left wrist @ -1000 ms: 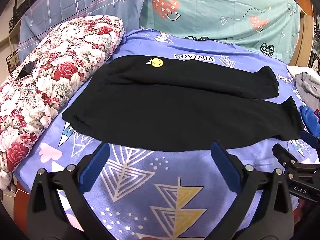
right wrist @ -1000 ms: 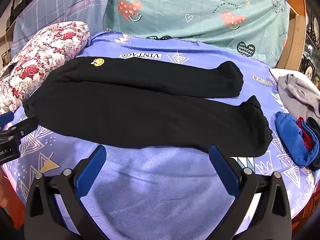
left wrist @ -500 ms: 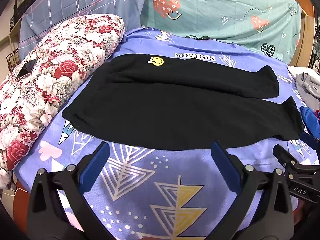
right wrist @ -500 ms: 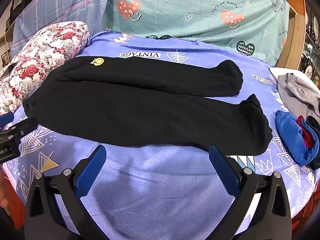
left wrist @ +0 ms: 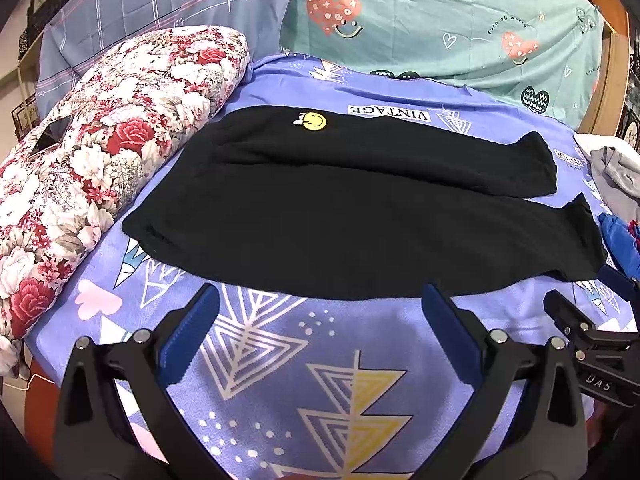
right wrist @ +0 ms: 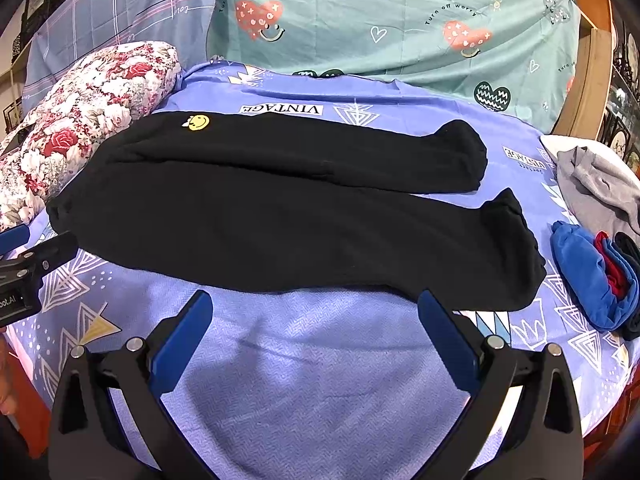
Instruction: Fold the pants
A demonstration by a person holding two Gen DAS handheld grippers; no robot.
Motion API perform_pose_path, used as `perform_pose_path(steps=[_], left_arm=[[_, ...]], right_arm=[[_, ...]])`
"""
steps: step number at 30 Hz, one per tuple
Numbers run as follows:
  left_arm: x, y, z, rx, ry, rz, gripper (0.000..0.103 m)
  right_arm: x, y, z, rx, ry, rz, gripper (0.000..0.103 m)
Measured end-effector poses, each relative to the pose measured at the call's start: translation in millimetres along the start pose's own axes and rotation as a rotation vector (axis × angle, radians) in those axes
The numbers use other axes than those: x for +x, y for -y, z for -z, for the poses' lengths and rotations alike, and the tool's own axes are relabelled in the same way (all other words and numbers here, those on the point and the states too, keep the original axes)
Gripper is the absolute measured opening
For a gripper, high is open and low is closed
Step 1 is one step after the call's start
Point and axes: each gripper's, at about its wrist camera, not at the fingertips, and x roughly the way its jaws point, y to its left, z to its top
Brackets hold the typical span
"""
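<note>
Black pants (left wrist: 340, 208) (right wrist: 280, 216) with a yellow smiley patch (left wrist: 313, 121) lie flat across the purple bedsheet (left wrist: 320, 360), waistband at the left, both legs stretched to the right and slightly apart at the cuffs. My left gripper (left wrist: 320, 300) hovers open just in front of the pants' near edge, toward the waist half. My right gripper (right wrist: 314, 302) is open too, in front of the near leg. Nothing sits between either pair of blue-padded fingers. Each gripper shows at the edge of the other's view.
A floral pillow (left wrist: 92, 160) lies left of the waistband. Right of the cuffs sit a folded blue and red garment (right wrist: 592, 276) and a crumpled grey one (right wrist: 596, 184). A teal sheet (left wrist: 440, 20) and a plaid one hang behind. The bed's front edge is near.
Both views have shifted only slightly; the pants lie as before and both grippers stay open.
</note>
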Motion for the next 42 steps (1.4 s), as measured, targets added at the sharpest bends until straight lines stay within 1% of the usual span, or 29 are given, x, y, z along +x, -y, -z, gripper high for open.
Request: perform_pose_path(steps=[29, 30, 35, 38, 39, 40, 42], left_arm=[[2.5, -0.9, -1.8, -0.006, -0.007, 0.002, 0.101], [3.5, -1.0, -1.9, -0.008, -0.011, 0.012, 0.101], [17.1, -11.9, -6.1, -0.028, -0.074, 0.118, 0.101], [28.8, -32.9, -11.7, -0.093, -0.139, 0.231, 0.101], [32.9, -44.5, -14.3, -0.132, -0.162, 0.288, 0.101], [34.8, -53.2, -15.9, -0.156, -0.167, 0.317, 0.101], [40.2, -70.0, -19.7, -0.187, -0.173, 0.322, 0.101]], right_arm=[[2.0, -1.1, 0.9, 0.004, -0.012, -0.003, 0.102], [2.2, -0.9, 0.6, 0.002, -0.012, -0.003, 0.102], [3.0, 6.0, -3.0, 0.008, -0.01, 0.009, 0.102], [7.2, 15.2, -5.0, 0.029, -0.019, 0.026, 0.102], [9.3, 18.5, -5.7, 0.036, -0.023, 0.033, 0.102], [11.0, 20.5, -6.2, 0.041, -0.024, 0.037, 0.102], [15.2, 24.8, -8.2, 0.044, -0.029, 0.052, 0.102]])
